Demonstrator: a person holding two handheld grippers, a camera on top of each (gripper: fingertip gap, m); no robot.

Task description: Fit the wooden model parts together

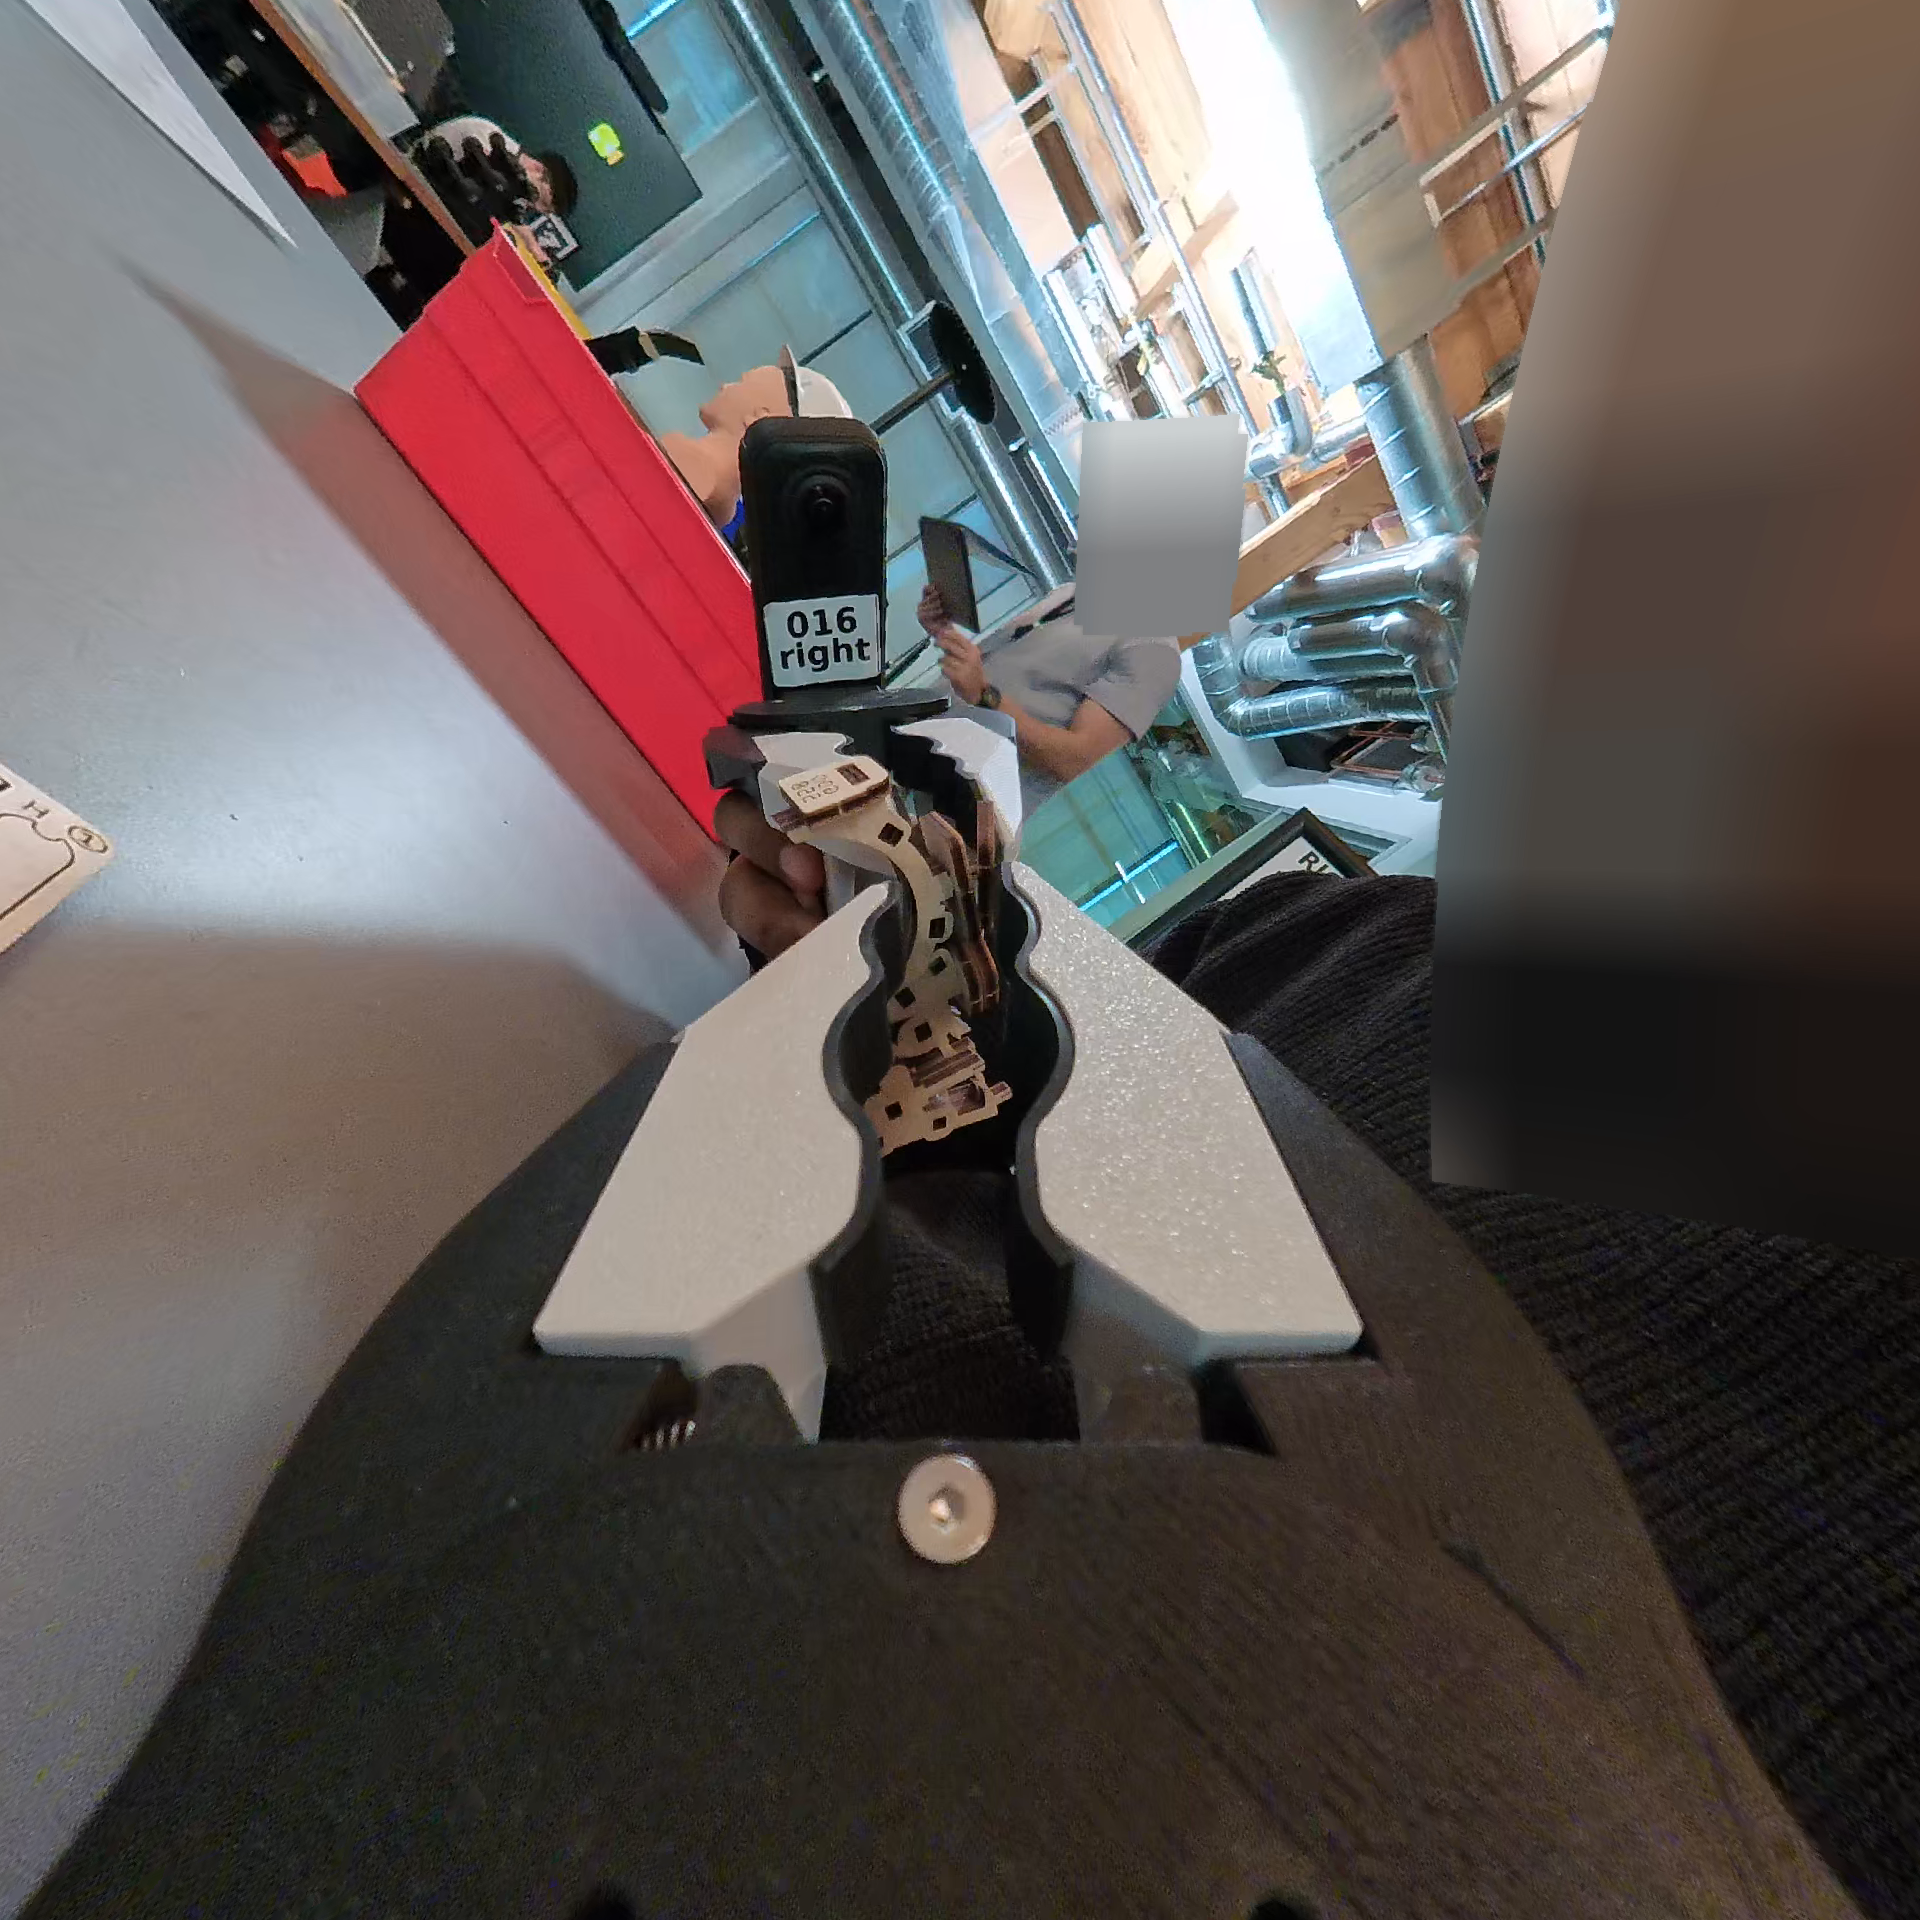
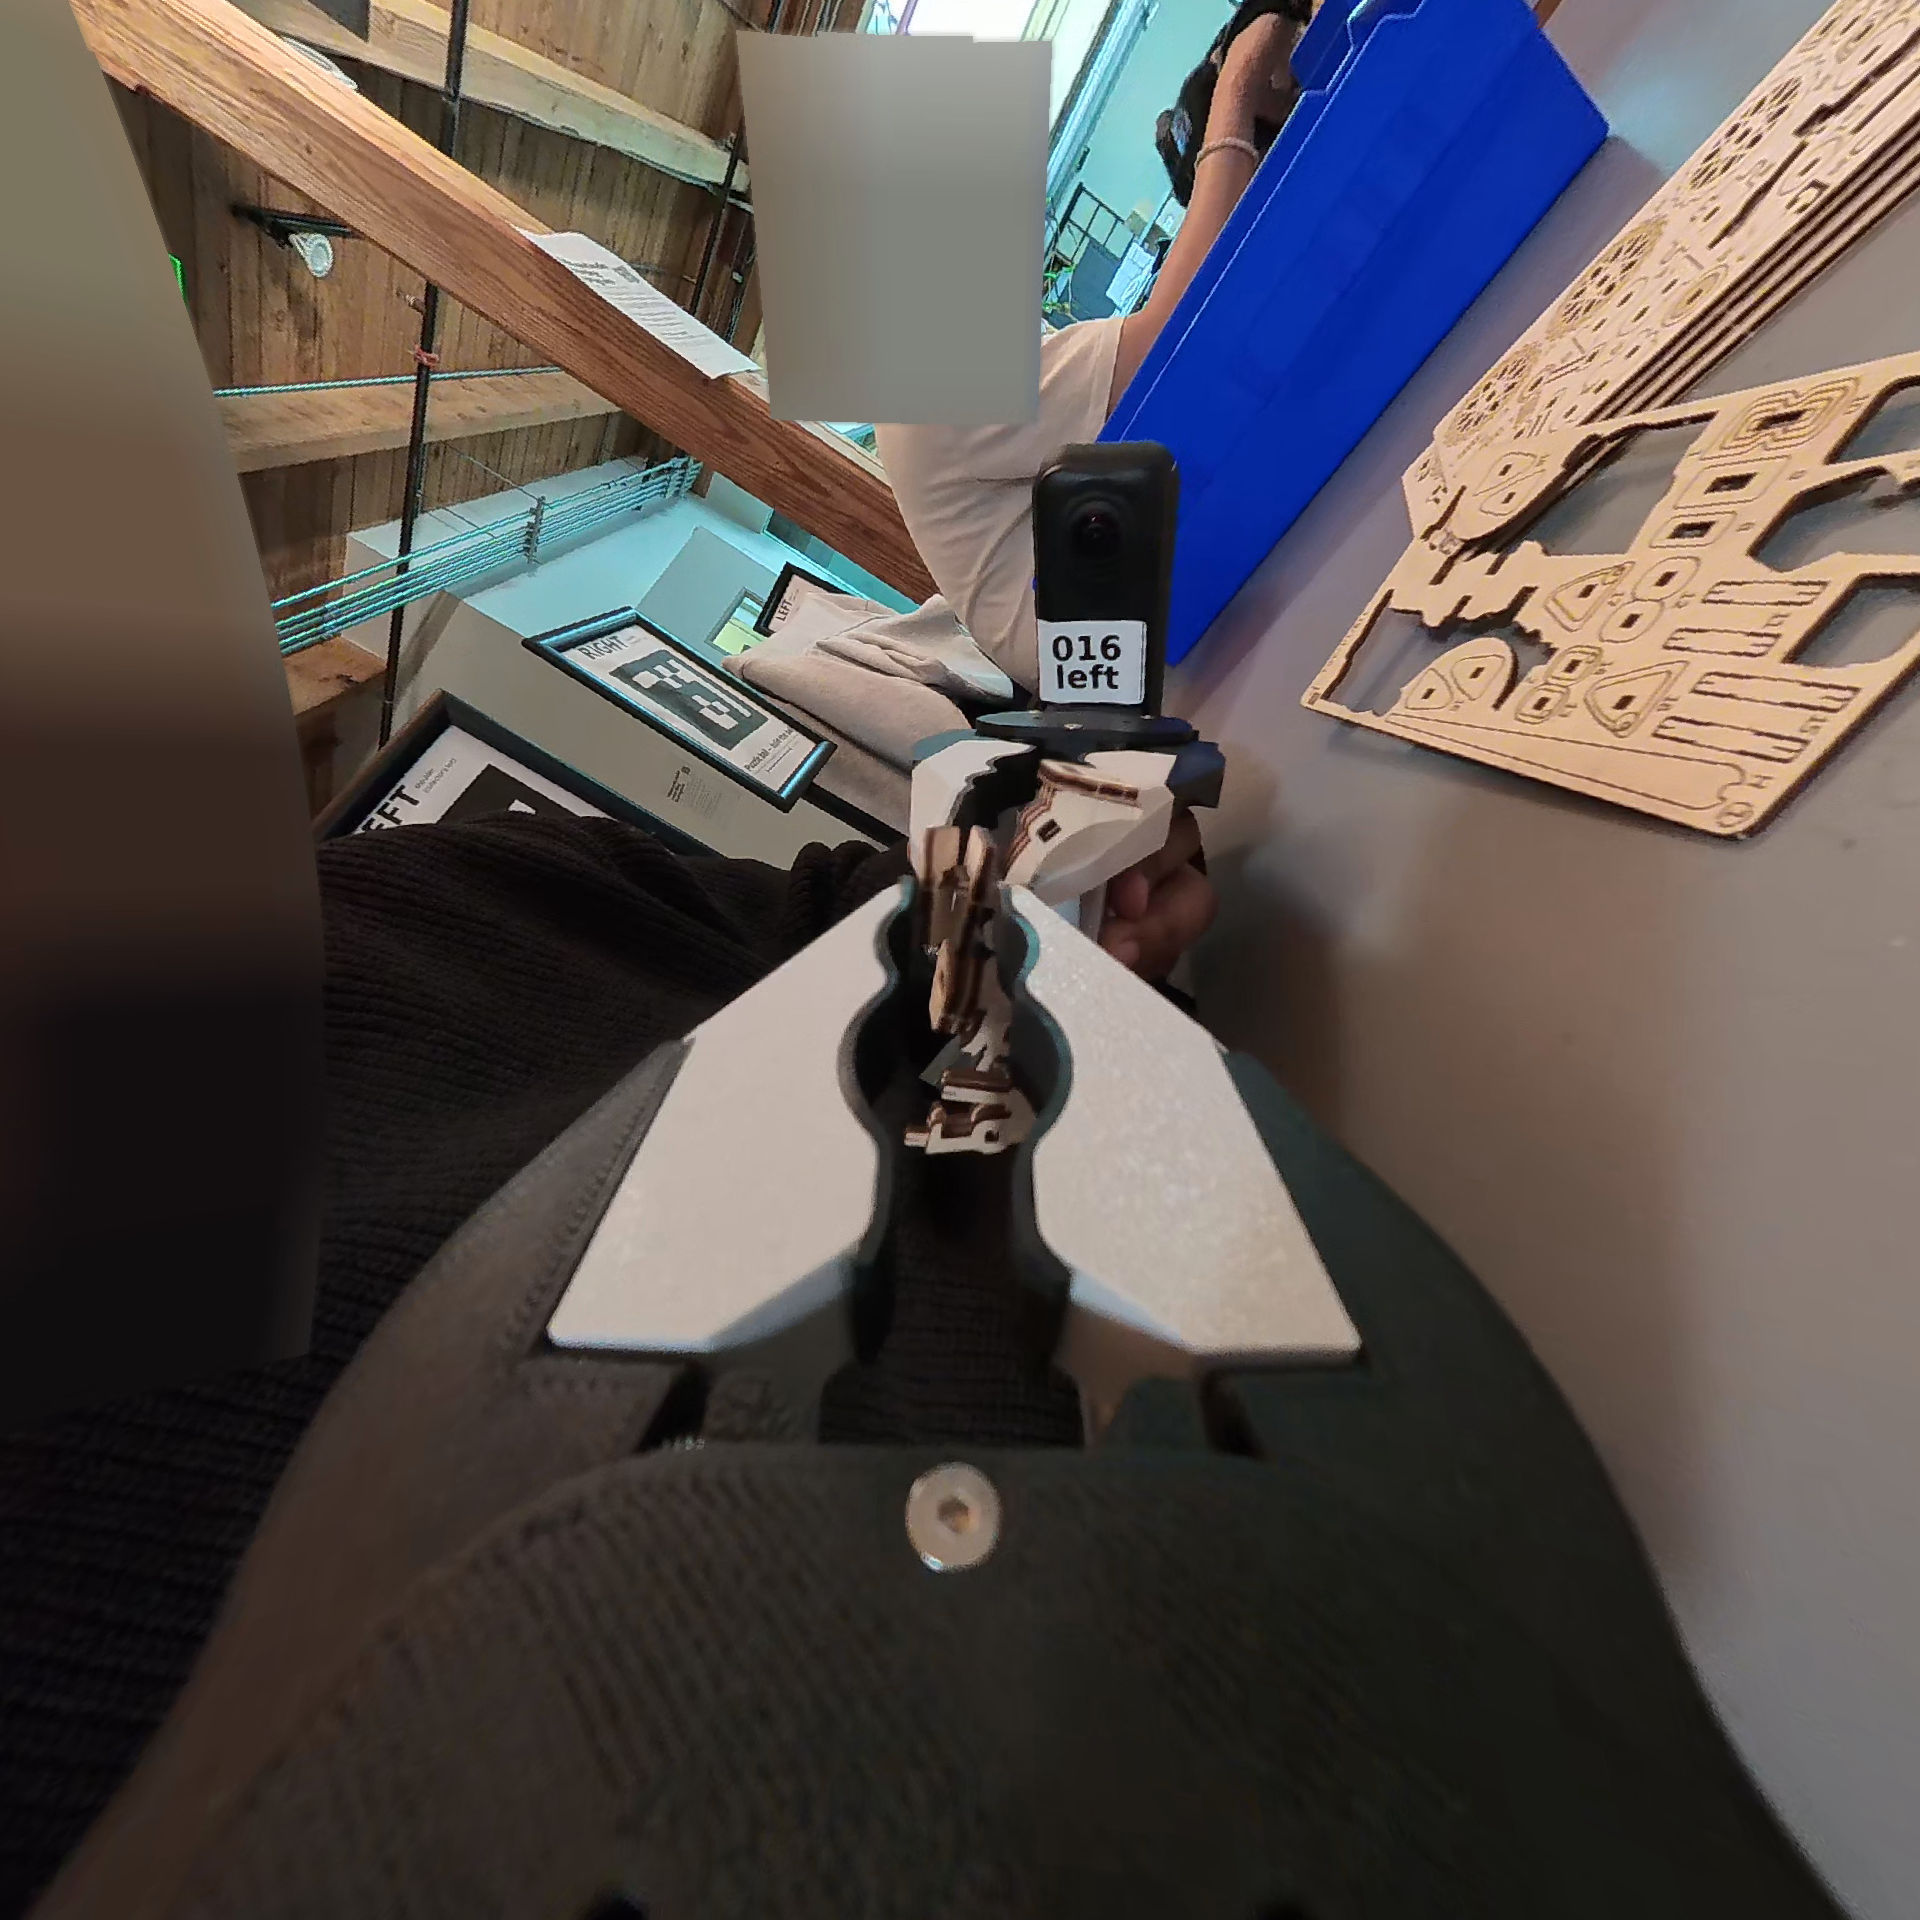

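Note:
A wooden model assembly (image 1: 928, 940) of several slotted, curved plywood pieces hangs in the air between my two grippers, which face each other. In the left wrist view my left gripper (image 1: 951, 894) has its grey fingers closed around the near end of it. The right gripper (image 1: 888, 764) grips the far end, under its black camera. In the right wrist view my right gripper (image 2: 966, 899) is closed on the assembly (image 2: 958, 971). The left gripper (image 2: 1049, 805) holds the other end. The contact points are partly hidden inside the jaws.
A grey table (image 1: 260, 727) carries a red bin (image 1: 540, 499) and a blue bin (image 2: 1351, 312). Laser-cut plywood sheets (image 2: 1621, 623) and a stack of more sheets (image 2: 1683, 260) lie on it. A black sweater sleeve (image 1: 1662, 1455) is close by. A person (image 1: 1081, 686) stands behind. My left and right fingertips are right by each other.

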